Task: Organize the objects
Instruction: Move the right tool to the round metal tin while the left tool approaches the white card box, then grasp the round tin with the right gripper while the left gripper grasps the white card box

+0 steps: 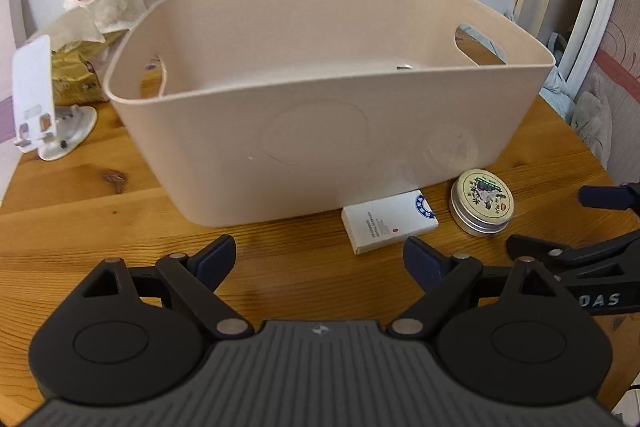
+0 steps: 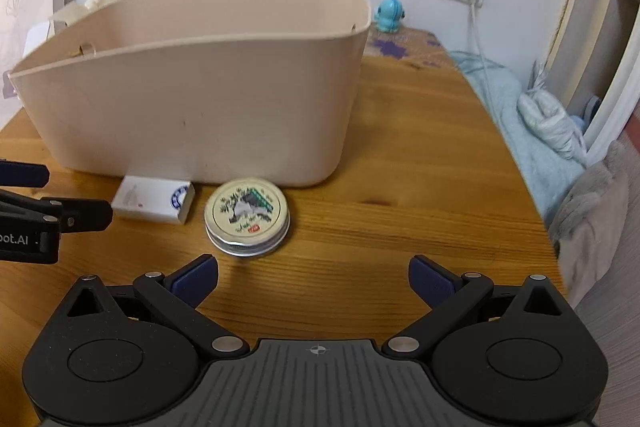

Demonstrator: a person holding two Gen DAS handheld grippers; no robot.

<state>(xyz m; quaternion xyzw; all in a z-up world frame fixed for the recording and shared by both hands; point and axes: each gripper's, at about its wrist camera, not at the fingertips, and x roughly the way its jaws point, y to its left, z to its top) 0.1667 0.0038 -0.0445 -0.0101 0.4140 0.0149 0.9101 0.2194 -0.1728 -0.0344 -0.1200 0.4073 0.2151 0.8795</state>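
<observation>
Two small items, a white box (image 1: 389, 223) and a round tin (image 1: 481, 202), lie on the table (image 1: 80, 203) against the front wall of the beige bin (image 1: 320, 131). Left claw (image 1: 318, 259) and right claw (image 2: 313, 277) both stand wide open, holding nothing. From the right claw the tin sits at 11 o'clock, the box at 10 o'clock. Risks: the low tin may slip from the jaws; the box, touching the bin, may be pushed rather than gripped; the claws, close together, may collide.

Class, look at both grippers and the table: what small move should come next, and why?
Probably ease the right gripper forward around the round tin. Its jaws are open and empty, the tin lies just ahead on the table, still outside the basket. The left gripper faces the white box.
</observation>
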